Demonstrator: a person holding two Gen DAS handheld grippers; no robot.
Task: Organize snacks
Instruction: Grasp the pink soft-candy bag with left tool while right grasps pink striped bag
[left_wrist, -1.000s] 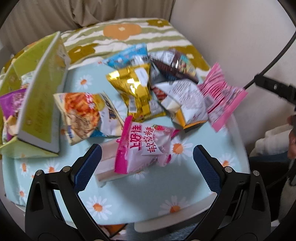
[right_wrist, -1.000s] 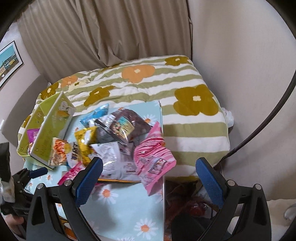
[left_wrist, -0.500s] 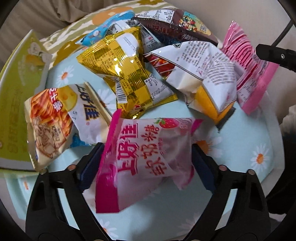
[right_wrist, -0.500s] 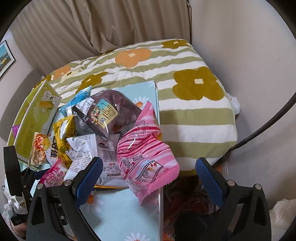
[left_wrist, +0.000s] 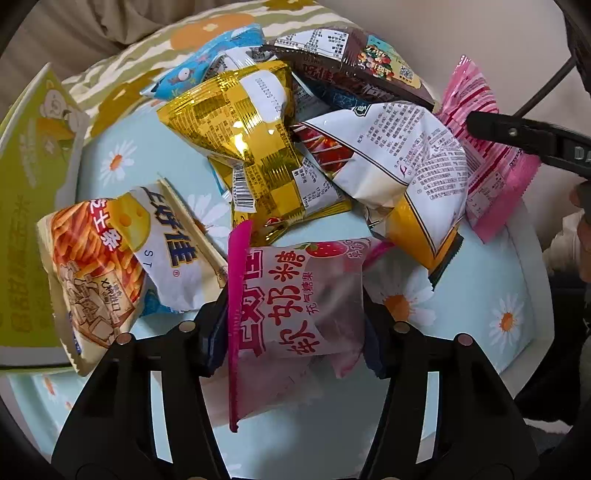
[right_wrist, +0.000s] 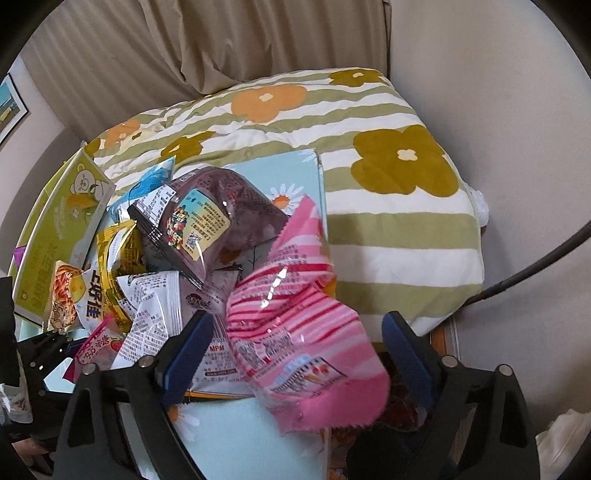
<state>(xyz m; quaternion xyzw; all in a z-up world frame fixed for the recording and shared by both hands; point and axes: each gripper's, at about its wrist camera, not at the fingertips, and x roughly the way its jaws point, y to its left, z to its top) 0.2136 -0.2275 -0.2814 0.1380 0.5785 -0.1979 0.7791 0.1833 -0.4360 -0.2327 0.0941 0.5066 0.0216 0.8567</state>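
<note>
Several snack bags lie heaped on a daisy-print tray. My left gripper is shut on a pink strawberry candy bag at the near side of the heap, its pads squeezing both sides. In the right wrist view my right gripper straddles a pink striped bag at the heap's right edge. Its jaws are closing, with gaps still showing beside the bag. Around them lie a cheese-stick bag, a gold bag, a white bag and a dark brown bag.
A yellow-green carton stands open at the tray's left edge. The tray rests on a striped flower quilt, with a curtain and wall behind. A blue bag lies at the heap's far side. A black cable runs at the right.
Both grippers sank toward the heap. The left jaws closed onto the strawberry candy bag. The right jaws came down around the pink striped bag and narrowed.
</note>
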